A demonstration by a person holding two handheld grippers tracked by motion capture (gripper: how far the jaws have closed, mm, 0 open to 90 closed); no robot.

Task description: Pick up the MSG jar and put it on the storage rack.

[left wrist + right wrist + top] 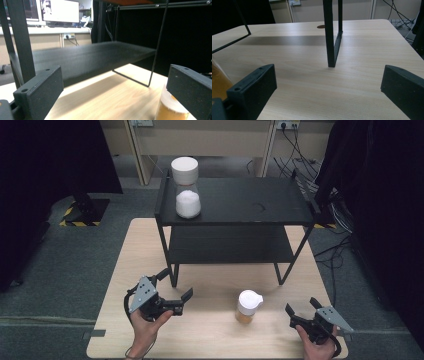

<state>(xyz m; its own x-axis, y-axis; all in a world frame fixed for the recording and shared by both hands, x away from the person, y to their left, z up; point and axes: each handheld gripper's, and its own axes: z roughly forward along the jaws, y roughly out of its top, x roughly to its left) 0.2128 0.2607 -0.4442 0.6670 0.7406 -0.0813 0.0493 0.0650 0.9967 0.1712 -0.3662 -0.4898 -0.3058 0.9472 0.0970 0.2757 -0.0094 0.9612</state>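
Note:
A small jar (248,306) with a white lid and amber contents stands on the wooden table (210,335) near its front edge. Its side also shows low at the right of the left gripper view, as the jar (172,108), partly behind one jaw. My left gripper (175,288) is open, to the left of the jar, and holds nothing. My right gripper (301,307) is open too, to the jar's right, with bare table between its jaws. A bigger jar (187,187) of white powder stands on the black shelf rack's top (240,200), far left.
The two-level black rack (230,245) stands across the middle of the table; one of its legs (329,35) rises just ahead of my right gripper. Cables (300,160) lie on the floor behind. Dark curtains hang at both sides.

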